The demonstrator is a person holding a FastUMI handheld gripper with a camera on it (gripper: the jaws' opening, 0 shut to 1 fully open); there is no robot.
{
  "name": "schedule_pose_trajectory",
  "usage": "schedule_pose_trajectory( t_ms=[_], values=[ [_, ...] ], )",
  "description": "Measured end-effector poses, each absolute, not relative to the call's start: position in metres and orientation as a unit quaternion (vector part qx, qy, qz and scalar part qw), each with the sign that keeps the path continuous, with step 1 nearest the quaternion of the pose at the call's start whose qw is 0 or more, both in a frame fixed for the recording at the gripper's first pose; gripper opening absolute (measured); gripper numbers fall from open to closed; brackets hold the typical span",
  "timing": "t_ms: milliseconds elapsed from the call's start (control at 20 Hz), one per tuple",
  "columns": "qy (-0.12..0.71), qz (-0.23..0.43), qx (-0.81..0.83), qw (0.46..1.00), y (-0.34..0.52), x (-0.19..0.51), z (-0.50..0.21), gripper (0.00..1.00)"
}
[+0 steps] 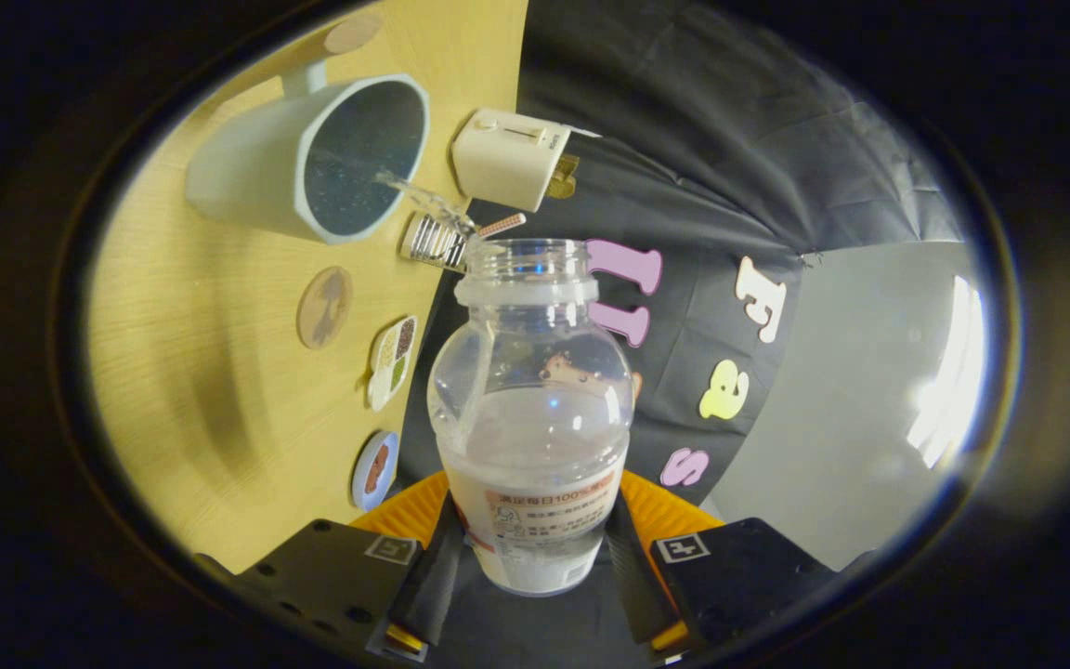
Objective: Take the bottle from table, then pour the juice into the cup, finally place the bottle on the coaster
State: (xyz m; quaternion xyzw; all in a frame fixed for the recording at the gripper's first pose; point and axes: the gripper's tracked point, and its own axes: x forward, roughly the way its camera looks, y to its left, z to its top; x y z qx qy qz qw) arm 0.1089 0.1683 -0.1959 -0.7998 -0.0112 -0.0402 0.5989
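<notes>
The gripper is closed on one clear, uncapped bottle, both fingers pressed against its labelled lower part. The label's print is not read off. Liquid is seen streaming from the bottle mouth into one pale cup on the wooden desk. One round coaster lies near the cup, one toaster beyond, and two small dishes nearby.

clear bottle, pale blue cup
</notes>
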Motion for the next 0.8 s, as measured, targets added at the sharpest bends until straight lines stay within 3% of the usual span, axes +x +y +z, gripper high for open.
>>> schedule_pose_trajectory(
  t_ms=[800],
  values=[
    [-0.019,-0.022,-0.828,0.56,0.182,0.122,-0.189,0.77]
  ],
)
